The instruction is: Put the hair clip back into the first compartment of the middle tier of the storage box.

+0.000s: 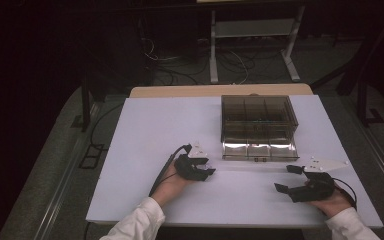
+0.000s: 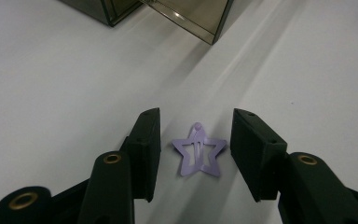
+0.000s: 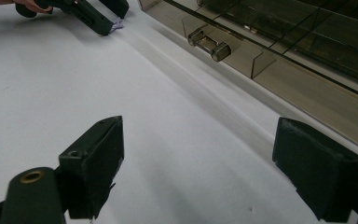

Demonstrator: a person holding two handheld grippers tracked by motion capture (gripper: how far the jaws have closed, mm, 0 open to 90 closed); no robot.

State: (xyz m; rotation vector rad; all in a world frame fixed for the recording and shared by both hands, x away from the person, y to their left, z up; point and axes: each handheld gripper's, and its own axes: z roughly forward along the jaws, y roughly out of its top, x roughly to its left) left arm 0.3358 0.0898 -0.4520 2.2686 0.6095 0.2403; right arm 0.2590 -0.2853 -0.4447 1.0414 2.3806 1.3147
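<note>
Lying flat on the white worktop (image 2: 51,84), a lilac star-shaped hair clip (image 2: 199,154) sits in the gap between the two fingers (image 2: 145,149) of the left gripper (image 2: 196,156). The clip is near the middle of that gap, a little closer to the left-hand finger as seen in the left gripper view, and a strip of bare worktop shows on each side of it: neither pad touches it. These fingers stand partly apart, narrower than those of the other gripper. Beyond the fingertips, farther along the worktop, stands the corner of a smoked clear compartment box (image 2: 186,18).

The right gripper (image 3: 198,161) rests well apart from the clip, its fingers (image 3: 95,158) spread wide with nothing but bare worktop between them. The box's open lid (image 3: 307,88), with its latch (image 3: 209,43), lies just beside the right-hand finger. In the high view, the left gripper (image 1: 207,167) is near the box's (image 1: 258,120) front left corner.
</note>
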